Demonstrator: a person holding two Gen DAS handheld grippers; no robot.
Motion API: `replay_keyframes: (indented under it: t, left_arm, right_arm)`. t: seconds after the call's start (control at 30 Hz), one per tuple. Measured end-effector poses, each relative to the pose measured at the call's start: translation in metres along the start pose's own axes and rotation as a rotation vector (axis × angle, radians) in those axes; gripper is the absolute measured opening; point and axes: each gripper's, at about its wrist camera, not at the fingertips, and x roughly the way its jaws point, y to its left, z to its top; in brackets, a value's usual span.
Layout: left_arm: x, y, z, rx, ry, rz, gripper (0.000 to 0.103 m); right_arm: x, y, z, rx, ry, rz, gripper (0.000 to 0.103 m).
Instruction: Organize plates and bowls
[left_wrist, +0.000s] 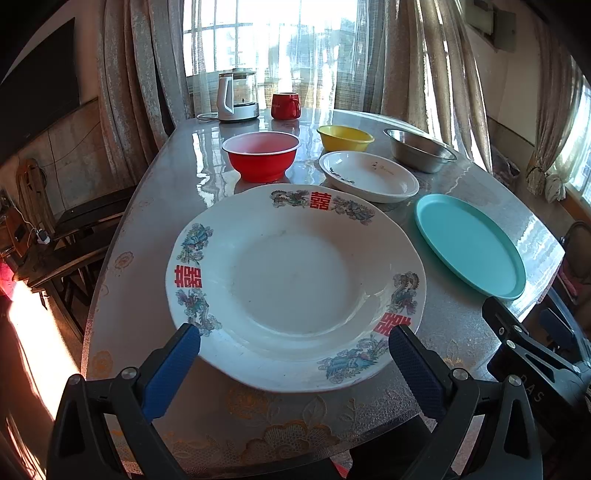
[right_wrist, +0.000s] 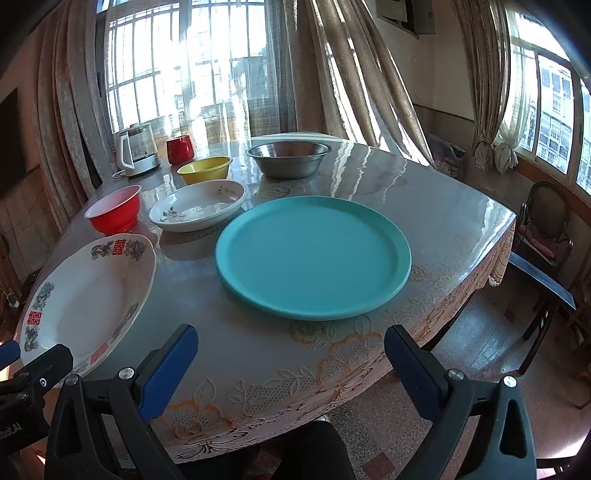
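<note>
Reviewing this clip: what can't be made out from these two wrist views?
- Large white plate with red characters: right wrist view, near-left rim hidden behind the left gripper's body.
- Small print on the white oval dish: both views, too small to read.
- Inside of the red mug: both views, too far and seen side-on.
- Scene outside the window: washed out by glare.

The big white plate (left_wrist: 295, 288) carries the red double-happiness character 囍 several times around its rim. On the black body of the right gripper, seen from the left wrist, stand the letters "DAS". The small plate's (left_wrist: 369, 175) faint script is unreadable.
</note>
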Motion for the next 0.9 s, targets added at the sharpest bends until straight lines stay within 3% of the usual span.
replay_keyframes:
  t: [0.9]
  left_arm:
    - [0.0018,-0.0006,-0.0010,-0.002,0.002,-0.001,0.103]
  right_arm:
    - [0.0022,-0.0003,-0.0009,-0.002,0.017,0.008,0.103]
